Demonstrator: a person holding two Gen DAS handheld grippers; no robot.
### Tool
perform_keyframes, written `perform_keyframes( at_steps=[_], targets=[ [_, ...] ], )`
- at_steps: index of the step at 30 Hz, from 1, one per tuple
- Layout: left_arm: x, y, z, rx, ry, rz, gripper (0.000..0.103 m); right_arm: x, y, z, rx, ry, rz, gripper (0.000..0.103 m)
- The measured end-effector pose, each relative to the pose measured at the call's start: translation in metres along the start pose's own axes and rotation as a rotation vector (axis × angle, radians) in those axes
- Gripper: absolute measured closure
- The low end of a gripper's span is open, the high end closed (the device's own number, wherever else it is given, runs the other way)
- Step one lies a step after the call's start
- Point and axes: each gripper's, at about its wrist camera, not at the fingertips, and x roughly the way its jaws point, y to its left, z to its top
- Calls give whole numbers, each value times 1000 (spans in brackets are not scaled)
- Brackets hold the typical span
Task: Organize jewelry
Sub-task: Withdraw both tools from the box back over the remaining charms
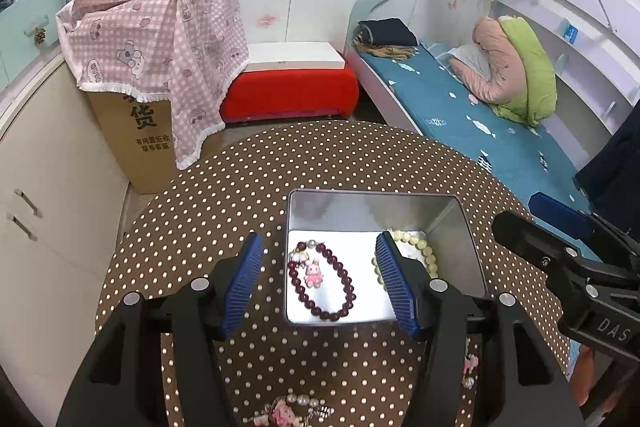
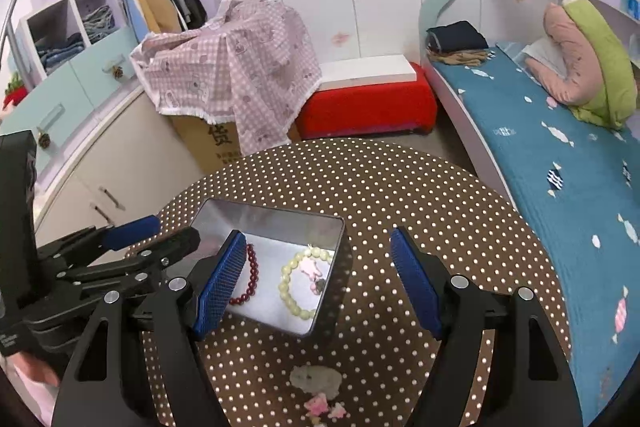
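Observation:
An open metal tin (image 1: 464, 227) (image 2: 276, 215) sits on the polka-dot round table (image 1: 320, 163) (image 2: 400, 187). Inside lie a dark red bead bracelet with a pink bunny charm (image 1: 320, 279) (image 2: 250, 279) and a cream bead bracelet (image 1: 420, 247) (image 2: 296, 279). My left gripper (image 1: 320, 283) is open and empty, hovering just above the tin's near edge over the red bracelet. My right gripper (image 2: 320, 283) is open and empty, above the tin's right end. A pearl piece with a pink charm (image 1: 288, 411) lies on the table below the left gripper. A pale piece with pink charms (image 2: 316, 387) lies below the right gripper.
A small pink charm (image 1: 470, 367) lies on the table right of the left gripper. Beyond the table stand a cardboard box under a pink checked cloth (image 1: 160, 43) (image 2: 240, 67), a red stool (image 1: 292, 91) (image 2: 368, 103), cabinets on the left and a blue bed (image 1: 500, 131) (image 2: 560, 155) on the right.

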Motion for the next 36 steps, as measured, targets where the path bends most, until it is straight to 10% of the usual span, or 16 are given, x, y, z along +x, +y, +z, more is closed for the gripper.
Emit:
perform_keyframes(
  at_steps=[36],
  targets=[
    [-67,33,-109,-76,49,55,46,-64,-6,-103,10,59,-87,31]
  ],
)
